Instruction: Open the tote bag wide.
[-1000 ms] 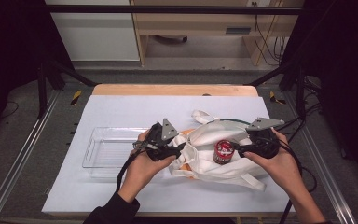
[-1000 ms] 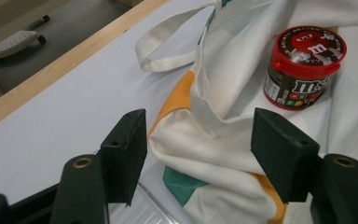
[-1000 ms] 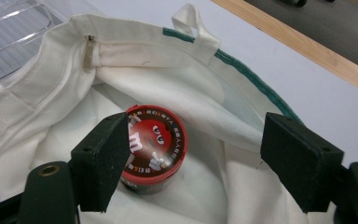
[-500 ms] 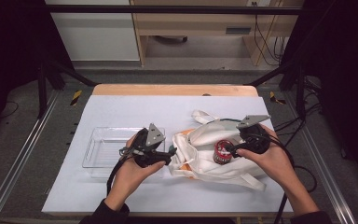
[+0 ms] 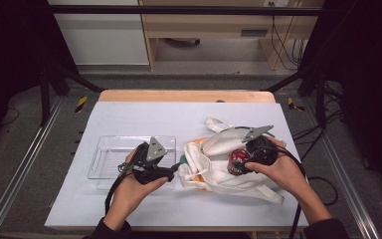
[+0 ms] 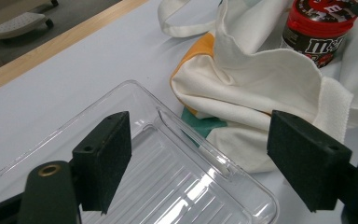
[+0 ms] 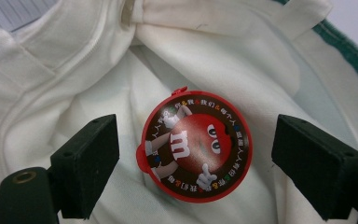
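A white cloth bag (image 5: 214, 167) with orange and green patches lies crumpled at the table's middle right. In its folds sits a red-lidded M&M's canister (image 5: 237, 160). Left of the bag stands a clear plastic tray (image 5: 104, 154). My left gripper (image 5: 174, 172) hovers over the tray's right end (image 6: 135, 186), pointing at the bag (image 6: 261, 79). Its jaws have just been opening and nothing is between them. My right gripper (image 7: 196, 158) looks down on the canister lid (image 7: 196, 135). Its jaws have also been opening and stand wide on either side of the lid without touching it.
The white table top (image 5: 179, 119) ends in a wooden strip (image 5: 184, 95) at the far side. Metal frame rails (image 5: 25, 164) run along both sides. The right gripper's cable (image 5: 298, 199) trails off the table's near right.
My left gripper has drawn left, away from the bag's edge to the tray's end. My right gripper has moved left, closer over the canister. Both pairs of jaws stand wider.
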A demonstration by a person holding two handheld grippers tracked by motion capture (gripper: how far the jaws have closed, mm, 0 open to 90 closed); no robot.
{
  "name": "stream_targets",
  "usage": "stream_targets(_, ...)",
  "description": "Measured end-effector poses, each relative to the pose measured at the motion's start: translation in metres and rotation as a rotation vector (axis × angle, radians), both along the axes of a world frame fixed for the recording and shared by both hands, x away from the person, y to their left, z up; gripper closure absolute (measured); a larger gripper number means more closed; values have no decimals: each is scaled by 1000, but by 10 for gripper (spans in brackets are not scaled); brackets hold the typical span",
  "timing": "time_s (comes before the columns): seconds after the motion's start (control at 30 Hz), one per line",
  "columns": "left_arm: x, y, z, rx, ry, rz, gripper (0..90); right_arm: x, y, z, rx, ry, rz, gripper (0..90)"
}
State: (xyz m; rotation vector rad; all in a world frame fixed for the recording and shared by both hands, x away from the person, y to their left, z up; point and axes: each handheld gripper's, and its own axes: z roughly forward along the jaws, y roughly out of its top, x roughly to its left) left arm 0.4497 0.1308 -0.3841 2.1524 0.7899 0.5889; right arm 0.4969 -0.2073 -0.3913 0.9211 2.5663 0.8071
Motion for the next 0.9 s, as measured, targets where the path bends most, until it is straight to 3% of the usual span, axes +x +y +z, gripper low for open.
stream_targets(0.33, 0, 5, 1, 14, -16, 16, 212, 5, 6, -13, -19, 50, -12, 123)
stream_targets(0.9, 3, 17, 2, 2, -23, 46, 207, 16, 8, -26, -59, 116, -20, 192)
